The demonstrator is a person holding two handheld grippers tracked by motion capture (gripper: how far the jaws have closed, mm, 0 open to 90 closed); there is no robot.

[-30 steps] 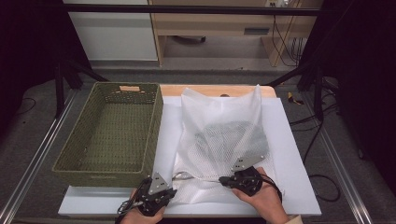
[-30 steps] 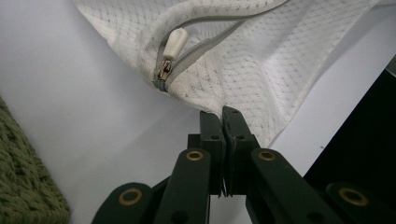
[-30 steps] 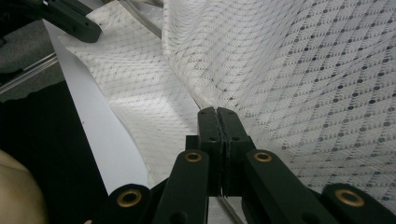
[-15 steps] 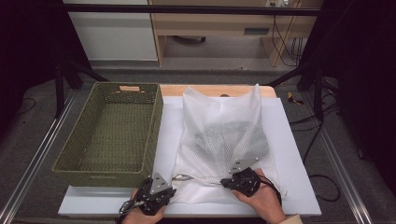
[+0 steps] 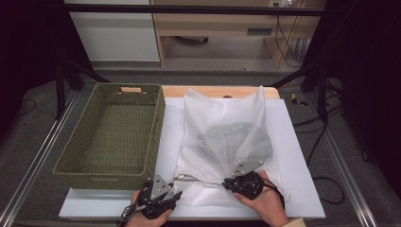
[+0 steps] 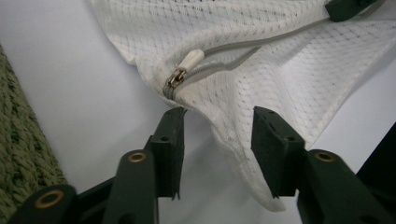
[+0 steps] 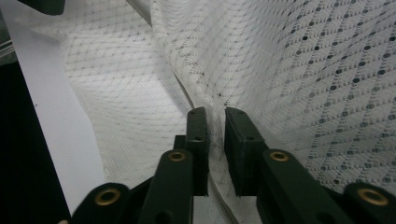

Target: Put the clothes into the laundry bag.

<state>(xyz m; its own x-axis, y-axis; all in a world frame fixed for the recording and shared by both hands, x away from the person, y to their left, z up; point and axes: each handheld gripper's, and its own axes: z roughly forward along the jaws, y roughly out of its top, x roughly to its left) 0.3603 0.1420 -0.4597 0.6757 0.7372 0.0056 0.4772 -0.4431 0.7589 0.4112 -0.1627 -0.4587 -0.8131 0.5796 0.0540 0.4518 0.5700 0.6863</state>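
Two grippers work the near edge of a white mesh laundry bag (image 5: 226, 142) lying flat on the white surface (image 5: 302, 156), right of an olive woven basket (image 5: 113, 130). The left gripper (image 6: 217, 135) has just been opening; its fingers (image 6: 170, 140) stand spread, the bag's corner loose between them, untouched. The right gripper (image 7: 215, 140) has also eased apart slightly, a fold of mesh in the narrow gap; whether it is still pinched cannot be told. The bag looks light, limp and prone to sagging, with a dark bundle inside. Firmest holds are likely the hemmed corner or the grey zipper's (image 6: 184, 74) cream pull.
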